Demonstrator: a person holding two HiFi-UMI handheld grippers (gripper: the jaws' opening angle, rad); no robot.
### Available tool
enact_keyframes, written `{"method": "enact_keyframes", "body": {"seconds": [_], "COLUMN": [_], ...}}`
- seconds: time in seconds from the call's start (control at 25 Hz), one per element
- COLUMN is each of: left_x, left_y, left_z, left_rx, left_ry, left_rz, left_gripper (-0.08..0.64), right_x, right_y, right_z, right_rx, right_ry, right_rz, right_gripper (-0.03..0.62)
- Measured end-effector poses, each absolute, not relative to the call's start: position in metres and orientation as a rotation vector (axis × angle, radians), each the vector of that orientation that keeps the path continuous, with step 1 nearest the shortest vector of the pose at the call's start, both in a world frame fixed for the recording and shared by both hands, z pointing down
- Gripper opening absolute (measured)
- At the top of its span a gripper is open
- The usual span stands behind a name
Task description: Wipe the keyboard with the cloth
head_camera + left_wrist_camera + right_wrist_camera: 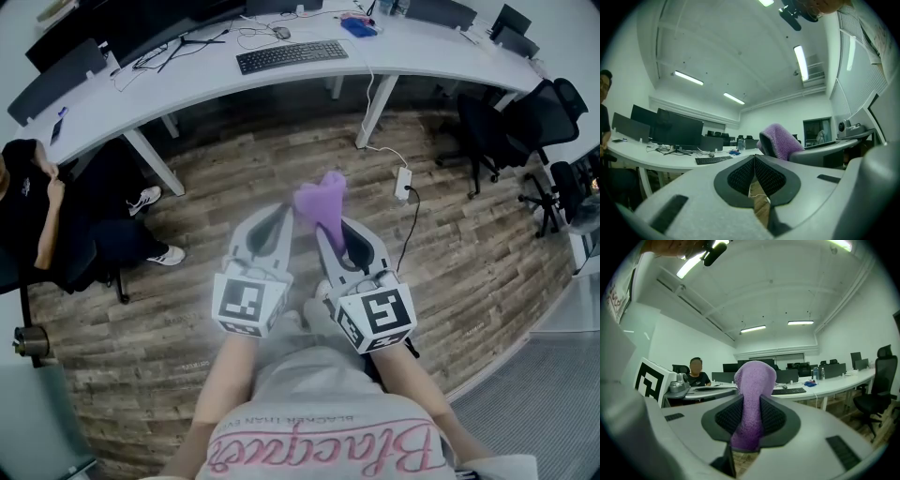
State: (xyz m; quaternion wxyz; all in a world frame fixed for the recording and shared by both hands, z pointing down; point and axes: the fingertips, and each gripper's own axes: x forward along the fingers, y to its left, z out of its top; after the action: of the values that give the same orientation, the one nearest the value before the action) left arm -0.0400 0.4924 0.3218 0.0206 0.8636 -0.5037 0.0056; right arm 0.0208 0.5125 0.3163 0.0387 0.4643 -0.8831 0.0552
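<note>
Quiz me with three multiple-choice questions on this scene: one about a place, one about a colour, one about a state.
1. Where is the keyboard?
A. on the floor
B. on the white desk
C. on a chair

2. What colour is the cloth?
A. purple
B. yellow
C. green

3. What is the left gripper doing?
A. gripping the cloth
B. gripping a cable
C. shut, holding nothing

Answers:
1. B, it lies on the desk top.
2. A, it shows purple in every view.
3. C, its fingers meet with nothing between them, while the right gripper holds the cloth.
</note>
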Motion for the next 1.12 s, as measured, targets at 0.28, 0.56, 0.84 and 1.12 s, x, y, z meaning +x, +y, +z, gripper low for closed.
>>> {"method": "enact_keyframes", "body": {"seconds": [0.28, 0.56, 0.84, 1.12], "left_x": [-0.039, -0.032, -0.02, 0.001], "left_y": [0.465, 0.413, 0.337, 0.25], "left_z": [0.321, 0.32, 0.324, 0.319], "left_rx": [2.691, 2.687, 2.651, 2.63], "left_ry": [-1.575, -1.614, -1.671, -1.723], "left_rz": [0.019, 0.059, 0.076, 0.108], "left_gripper": [0.006, 0.006, 0.006, 0.006], "right_x": [0.023, 0.025, 0.036, 0.058], "right_y": [0.483, 0.428, 0.348, 0.261], "right_z": [0.319, 0.321, 0.325, 0.324], "right_rx": [1.424, 1.378, 1.327, 1.286], "right_ry": [-2.716, -2.756, -2.794, -2.818], "right_rz": [0.173, 0.189, 0.213, 0.242], "right_gripper": [0.091, 0.091, 0.091, 0.091]}}
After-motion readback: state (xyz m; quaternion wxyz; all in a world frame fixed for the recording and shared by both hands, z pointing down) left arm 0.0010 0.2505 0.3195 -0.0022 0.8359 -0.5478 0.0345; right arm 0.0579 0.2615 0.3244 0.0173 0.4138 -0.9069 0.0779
